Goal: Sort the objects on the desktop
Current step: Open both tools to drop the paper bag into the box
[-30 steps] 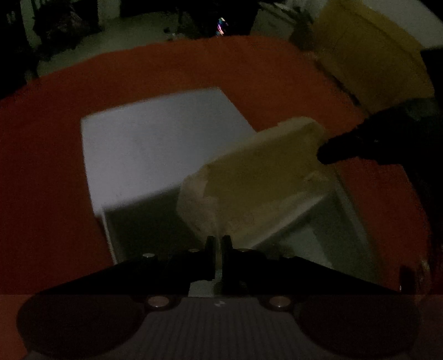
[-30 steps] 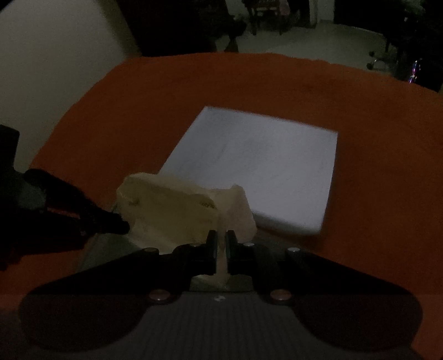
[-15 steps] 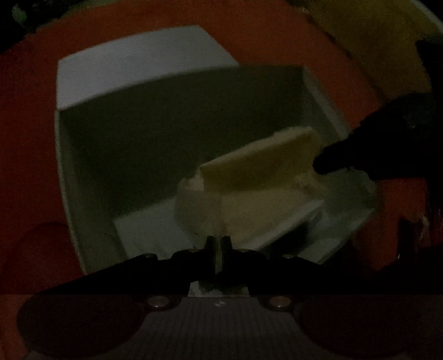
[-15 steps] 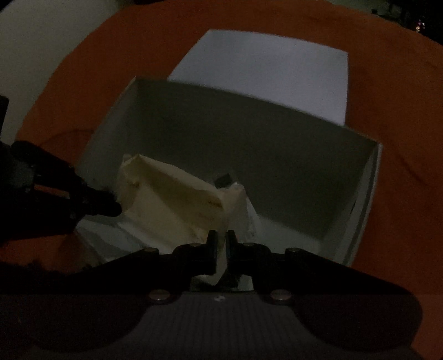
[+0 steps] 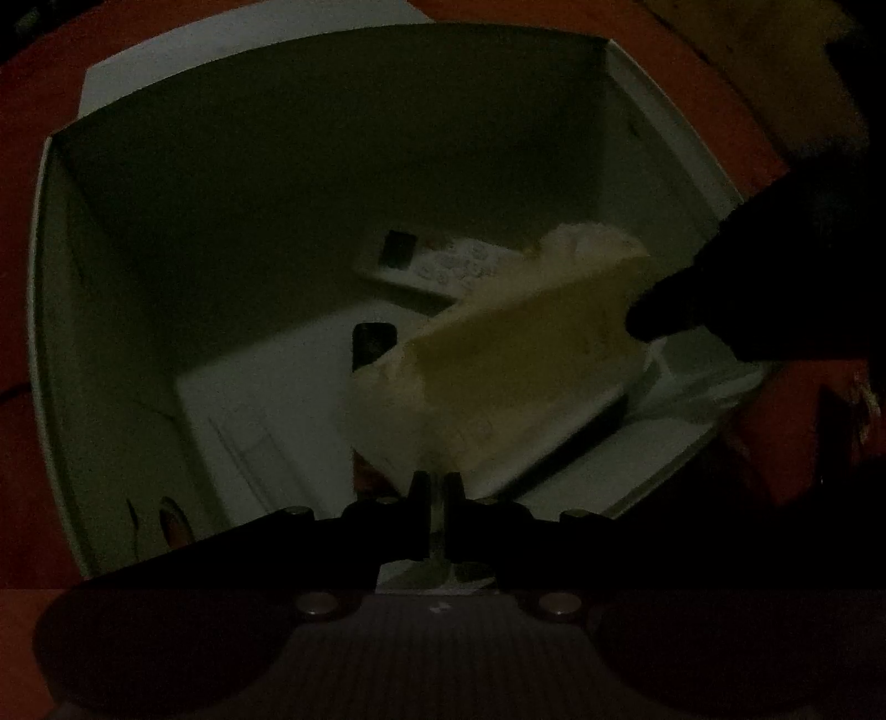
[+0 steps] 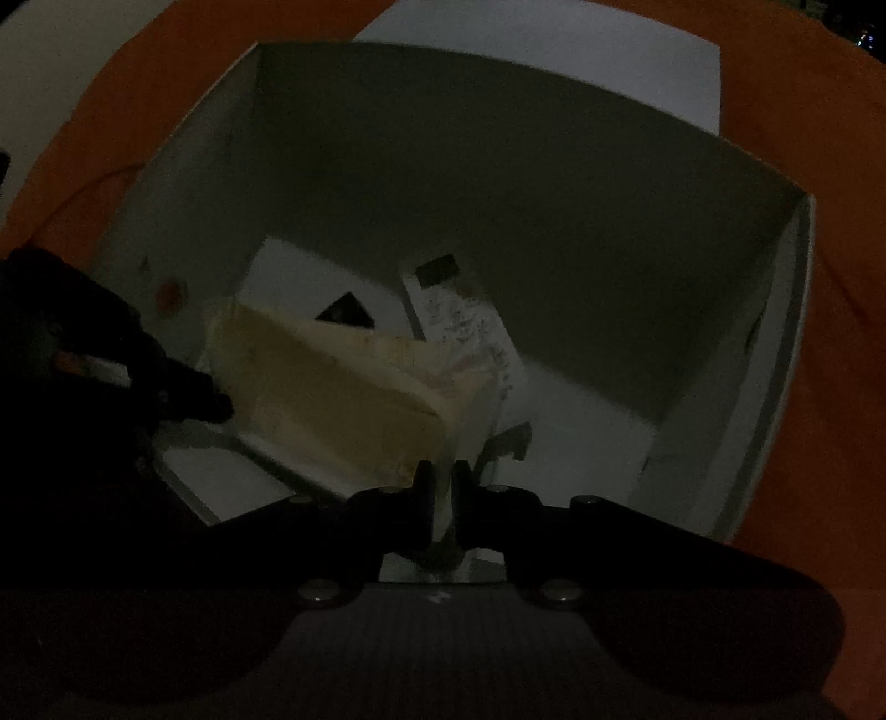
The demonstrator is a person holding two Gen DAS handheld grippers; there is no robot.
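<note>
A pale yellow tissue pack hangs inside an open white box. My left gripper is shut on one end of the pack. My right gripper is shut on the other end. Each gripper shows as a dark shape in the other's view, the right one and the left one. On the box floor lie a white remote control and a flat white box with a black mark.
The box stands on an orange tablecloth. Its white lid lies flat behind it. A yellowish object is at the far right.
Both grippers have carried the tissue pack from above the lid down into the open box. The box walls now fill both views and the remote has come into sight.
</note>
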